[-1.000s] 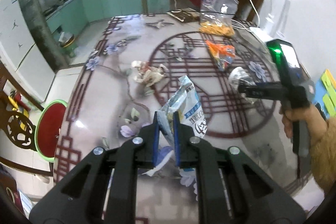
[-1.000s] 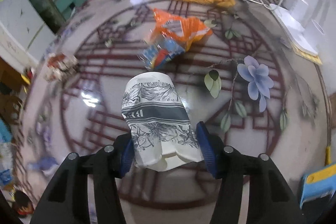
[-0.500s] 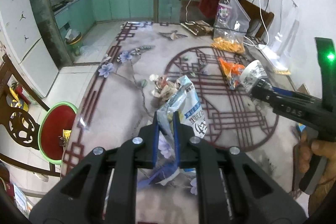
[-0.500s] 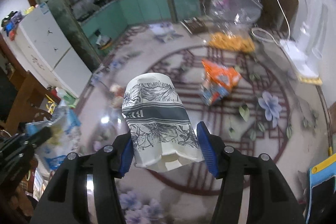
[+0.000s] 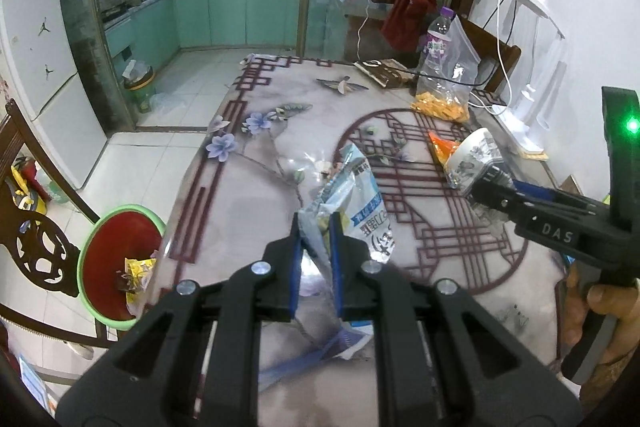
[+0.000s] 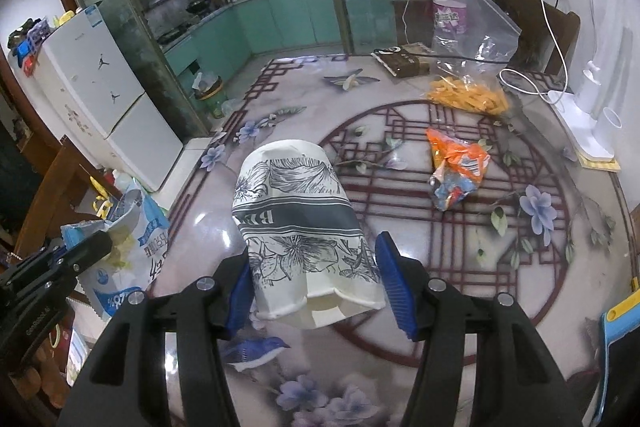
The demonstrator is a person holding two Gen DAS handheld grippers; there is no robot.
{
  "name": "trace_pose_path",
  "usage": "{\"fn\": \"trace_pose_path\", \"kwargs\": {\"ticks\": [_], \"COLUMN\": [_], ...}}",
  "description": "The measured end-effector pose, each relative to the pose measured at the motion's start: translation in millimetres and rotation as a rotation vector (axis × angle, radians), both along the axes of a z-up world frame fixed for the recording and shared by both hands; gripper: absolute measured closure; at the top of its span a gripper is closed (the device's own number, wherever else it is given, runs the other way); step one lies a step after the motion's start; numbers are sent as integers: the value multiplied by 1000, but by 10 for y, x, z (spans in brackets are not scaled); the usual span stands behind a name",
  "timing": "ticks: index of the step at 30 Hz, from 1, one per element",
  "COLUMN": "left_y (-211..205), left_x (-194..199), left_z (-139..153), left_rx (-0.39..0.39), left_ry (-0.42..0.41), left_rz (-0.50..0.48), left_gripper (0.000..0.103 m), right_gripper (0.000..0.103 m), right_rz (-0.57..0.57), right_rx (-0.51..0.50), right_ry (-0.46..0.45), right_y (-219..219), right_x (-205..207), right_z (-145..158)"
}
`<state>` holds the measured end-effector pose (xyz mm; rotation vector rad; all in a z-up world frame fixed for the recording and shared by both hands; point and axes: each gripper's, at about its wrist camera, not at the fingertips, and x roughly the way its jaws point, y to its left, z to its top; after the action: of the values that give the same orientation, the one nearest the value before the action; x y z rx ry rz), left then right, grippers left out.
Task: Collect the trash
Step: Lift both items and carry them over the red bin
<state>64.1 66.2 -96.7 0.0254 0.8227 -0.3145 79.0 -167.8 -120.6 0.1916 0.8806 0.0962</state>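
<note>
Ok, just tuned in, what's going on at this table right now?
A person is clearing trash with two handheld grippers. The left gripper is shut on a blue-and-white snack bag, the right gripper on a crumpled paper cup, both above the table. An orange wrapper remains there.

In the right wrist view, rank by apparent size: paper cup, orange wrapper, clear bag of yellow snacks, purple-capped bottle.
1. Paper cup, though it sits nearest the camera, which inflates it.
2. Clear bag of yellow snacks.
3. Orange wrapper.
4. Purple-capped bottle, partly behind the bag; unsure against the wrapper.
</note>
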Motion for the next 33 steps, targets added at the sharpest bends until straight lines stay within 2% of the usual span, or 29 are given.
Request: {"fn": "trace_pose_path", "kwargs": {"ticks": [5,20,33], "left_y": [211,767,1294], "left_x": [57,349,502], "left_z": [-3,-61,-145], "left_rx": [-2,-21,-33], "left_ry": [-2,3,19], "left_rz": [-12,-49,13], "left_gripper": [91,91,91], "right_gripper": [48,48,48], "right_rz": [-14,-64,19], "right_rx": [26,4,4], "right_ry": [1,1,-20], "right_y": [235,844,1487], "right_x": [11,68,180], "right_z": [40,77,184]}}
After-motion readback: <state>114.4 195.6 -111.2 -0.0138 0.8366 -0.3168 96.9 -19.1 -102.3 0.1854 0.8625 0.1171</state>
